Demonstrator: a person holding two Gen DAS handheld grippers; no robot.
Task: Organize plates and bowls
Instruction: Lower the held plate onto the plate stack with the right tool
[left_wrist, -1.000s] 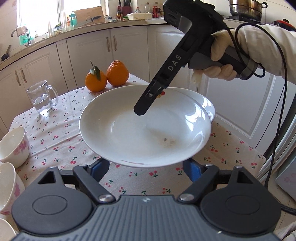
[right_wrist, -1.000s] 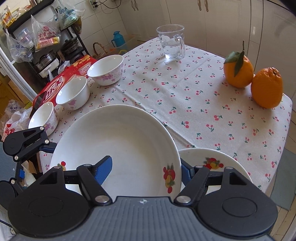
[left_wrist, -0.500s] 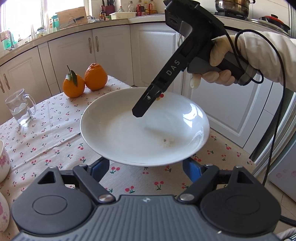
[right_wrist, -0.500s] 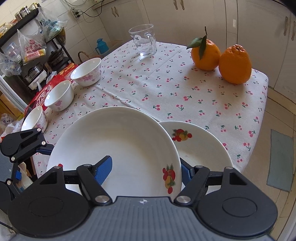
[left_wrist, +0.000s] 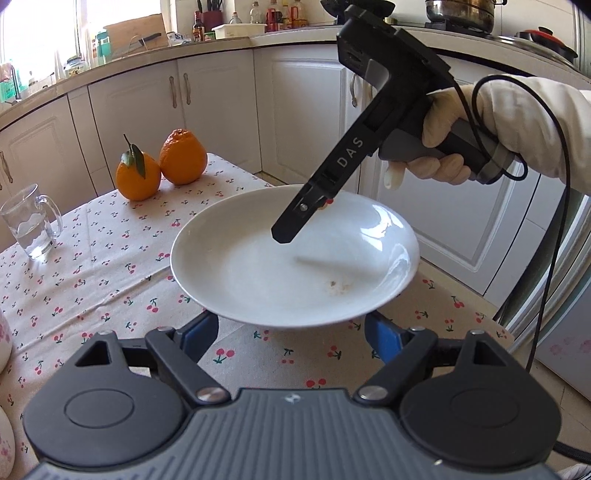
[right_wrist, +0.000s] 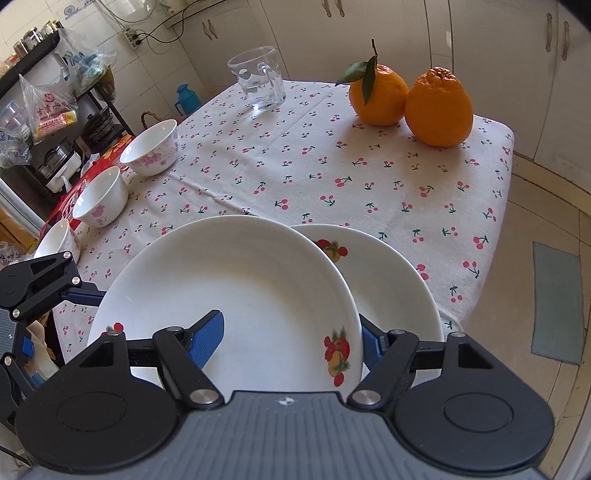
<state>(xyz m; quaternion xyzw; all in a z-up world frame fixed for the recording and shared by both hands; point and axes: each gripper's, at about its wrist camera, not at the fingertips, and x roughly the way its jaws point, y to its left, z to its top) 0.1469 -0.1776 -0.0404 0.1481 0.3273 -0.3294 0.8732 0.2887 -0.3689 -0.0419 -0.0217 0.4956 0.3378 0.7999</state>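
Kitchen table (right_wrist: 369, 173) in cherry-print cloth: the right gripper (right_wrist: 291, 332) pinches the upper plate (right_wrist: 236, 291) by its rim, over a second plate (right_wrist: 388, 280); the left gripper (left_wrist: 291, 328) sits spread beneath. Three bowls (right_wrist: 151, 149) wait unstacked, so most sorting apparently remains.

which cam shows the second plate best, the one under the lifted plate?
Right wrist. The second plate lies on the tablecloth with its right half and fruit print exposed beside the lifted plate. In the left wrist view the lifted plate hides it entirely.
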